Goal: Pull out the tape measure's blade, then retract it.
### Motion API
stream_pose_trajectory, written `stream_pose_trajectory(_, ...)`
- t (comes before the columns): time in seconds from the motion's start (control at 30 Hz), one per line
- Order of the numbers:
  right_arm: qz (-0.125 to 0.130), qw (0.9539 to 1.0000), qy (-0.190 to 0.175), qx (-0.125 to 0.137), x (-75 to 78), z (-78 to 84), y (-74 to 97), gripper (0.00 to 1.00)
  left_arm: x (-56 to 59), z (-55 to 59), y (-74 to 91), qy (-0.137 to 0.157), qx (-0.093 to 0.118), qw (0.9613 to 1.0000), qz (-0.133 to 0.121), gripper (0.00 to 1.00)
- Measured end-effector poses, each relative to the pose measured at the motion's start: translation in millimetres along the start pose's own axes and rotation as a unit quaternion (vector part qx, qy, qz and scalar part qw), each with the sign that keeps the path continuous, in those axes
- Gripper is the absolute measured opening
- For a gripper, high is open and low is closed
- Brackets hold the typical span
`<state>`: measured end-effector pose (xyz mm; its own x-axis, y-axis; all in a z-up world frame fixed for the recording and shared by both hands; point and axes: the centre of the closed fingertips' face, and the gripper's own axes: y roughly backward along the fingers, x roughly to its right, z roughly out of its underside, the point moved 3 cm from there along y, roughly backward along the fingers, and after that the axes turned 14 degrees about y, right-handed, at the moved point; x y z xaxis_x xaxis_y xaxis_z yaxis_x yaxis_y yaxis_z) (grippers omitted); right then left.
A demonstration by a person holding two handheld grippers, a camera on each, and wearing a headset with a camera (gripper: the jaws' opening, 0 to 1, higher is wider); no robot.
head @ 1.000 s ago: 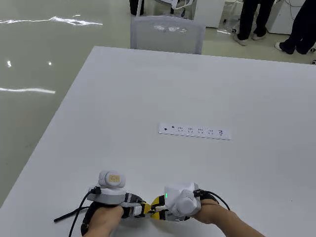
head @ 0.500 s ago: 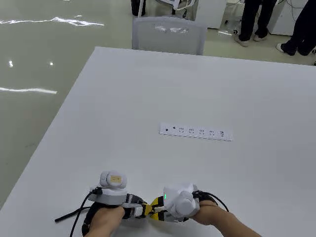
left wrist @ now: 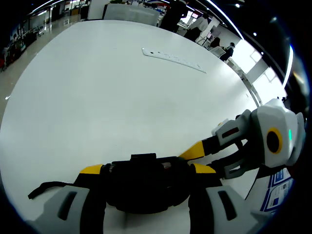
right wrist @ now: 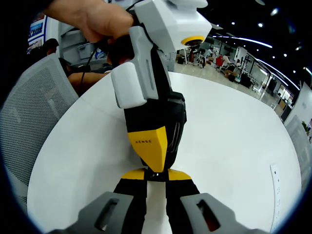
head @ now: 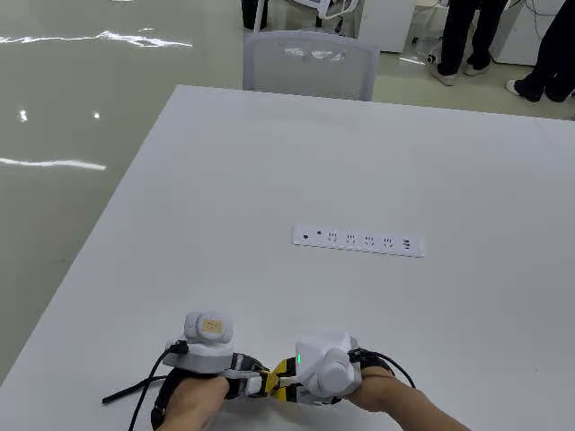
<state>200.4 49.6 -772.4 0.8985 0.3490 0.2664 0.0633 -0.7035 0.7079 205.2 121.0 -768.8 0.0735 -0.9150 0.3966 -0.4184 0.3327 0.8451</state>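
Note:
The tape measure (left wrist: 142, 184), a black body with yellow panels, sits clamped between the jaws of my left gripper (left wrist: 146, 168), low over the white table (left wrist: 107, 97). Seen from the right gripper view, the tape measure (right wrist: 156, 127) hangs straight ahead with its yellow face toward the camera. My right gripper (right wrist: 157, 174) is shut on the blade's end hook at the case mouth. No length of blade shows. In the head view the left gripper (head: 254, 383) and the right gripper (head: 286, 384) meet tip to tip at the table's near edge, and the tape measure (head: 269, 381) is mostly hidden between them.
A white power strip (head: 358, 241) lies mid-table, well beyond the grippers. A grey mesh chair (head: 308, 63) stands at the far edge. A black cable (head: 126, 391) trails left from the left gripper. People stand at the back right.

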Motion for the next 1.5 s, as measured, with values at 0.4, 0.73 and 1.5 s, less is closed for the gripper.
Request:
stream_pose_trajectory(0.4,0.008,0.9999,-0.009,0.002,-2.3,0.6,-1.1,0.13,-1.6,0.6,-2.6,-0.007,-0.004,1.0,-0.002,0.66)
stream_pose_trajectory(0.73,0.01,0.9997,-0.023,0.003,-4.2,4.0,-3.9,0.13,-2.3,0.3,-1.3,-0.019,-0.006,0.9997,-0.013,0.66)
stream_pose_trajectory(1.5,0.028,0.9987,-0.043,0.004,-5.6,7.0,-6.3,0.16,3.4,4.0,1.6,-0.025,-0.005,0.9995,-0.017,0.66)
